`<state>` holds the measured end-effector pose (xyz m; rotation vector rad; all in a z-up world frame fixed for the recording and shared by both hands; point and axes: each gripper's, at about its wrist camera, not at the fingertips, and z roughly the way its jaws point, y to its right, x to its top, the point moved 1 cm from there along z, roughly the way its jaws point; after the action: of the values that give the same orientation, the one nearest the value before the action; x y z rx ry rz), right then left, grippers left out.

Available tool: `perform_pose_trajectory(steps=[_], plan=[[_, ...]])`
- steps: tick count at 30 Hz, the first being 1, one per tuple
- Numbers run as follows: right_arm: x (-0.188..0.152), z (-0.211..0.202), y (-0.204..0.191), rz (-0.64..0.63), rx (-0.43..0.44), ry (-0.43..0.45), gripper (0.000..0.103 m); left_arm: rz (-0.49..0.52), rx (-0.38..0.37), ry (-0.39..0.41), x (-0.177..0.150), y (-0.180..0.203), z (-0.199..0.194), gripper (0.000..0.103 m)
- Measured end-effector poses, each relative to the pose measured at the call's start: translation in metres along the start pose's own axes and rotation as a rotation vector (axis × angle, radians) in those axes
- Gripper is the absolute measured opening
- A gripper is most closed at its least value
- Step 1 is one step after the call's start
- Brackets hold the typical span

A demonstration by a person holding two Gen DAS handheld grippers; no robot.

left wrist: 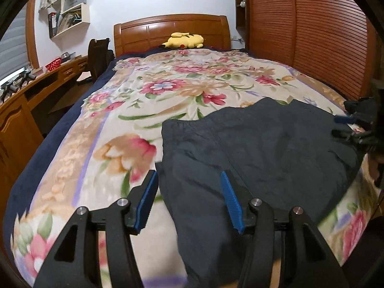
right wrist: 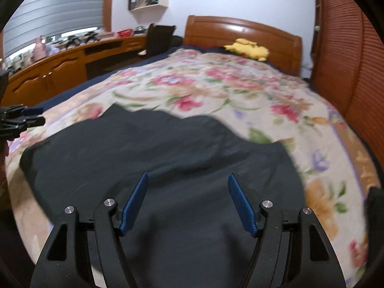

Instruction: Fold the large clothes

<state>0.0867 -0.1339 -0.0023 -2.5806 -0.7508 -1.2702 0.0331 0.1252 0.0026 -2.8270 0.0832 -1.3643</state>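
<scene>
A large dark grey garment (left wrist: pixel 259 148) lies spread on the floral blanket (left wrist: pixel 148 96) near the foot of the bed; it also shows in the right wrist view (right wrist: pixel 156 158). My left gripper (left wrist: pixel 189 177) is open and empty, hovering over the garment's left edge. My right gripper (right wrist: pixel 187 180) is open and empty above the garment's middle. The right gripper shows at the right edge of the left wrist view (left wrist: pixel 345 126), and the left gripper at the left edge of the right wrist view (right wrist: pixel 28 117).
A yellow plush toy (left wrist: pixel 184 40) lies by the wooden headboard (left wrist: pixel 168 31). A wooden desk (left wrist: pixel 36 88) with a chair (left wrist: pixel 98 55) runs along the left. A slatted wardrobe (left wrist: pixel 312 36) stands on the right. Wall shelves (left wrist: pixel 69 12) hang at the back left.
</scene>
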Motion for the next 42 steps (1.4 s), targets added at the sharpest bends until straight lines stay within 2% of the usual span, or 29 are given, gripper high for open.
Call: perform_pose_trajectory(steps=[6, 9, 14, 25, 34, 42], plan=[[-0.026, 0.01, -0.031, 0.04, 0.063, -0.028, 0.071, 0.007, -0.008, -0.003, -0.029, 0.015, -0.019, 0.053], [-0.034, 0.014, -0.043, 0.001, 0.049, -0.047, 0.071, 0.018, 0.013, -0.002, -0.036, 0.02, -0.025, 0.053], [-0.049, 0.023, -0.045, -0.009, 0.039, -0.062, 0.071, 0.022, 0.062, 0.012, -0.049, 0.026, -0.031, 0.053], [-0.061, 0.028, -0.049, -0.011, 0.044, -0.071, 0.073, -0.037, 0.079, -0.042, -0.074, 0.019, -0.01, 0.054], [-0.062, 0.028, -0.051, -0.025, 0.026, -0.06, 0.073, -0.098, 0.053, -0.071, -0.088, 0.012, 0.003, 0.058], [-0.061, 0.028, -0.051, -0.03, 0.02, -0.057, 0.073, -0.234, -0.042, -0.115, -0.098, -0.001, 0.018, 0.06]])
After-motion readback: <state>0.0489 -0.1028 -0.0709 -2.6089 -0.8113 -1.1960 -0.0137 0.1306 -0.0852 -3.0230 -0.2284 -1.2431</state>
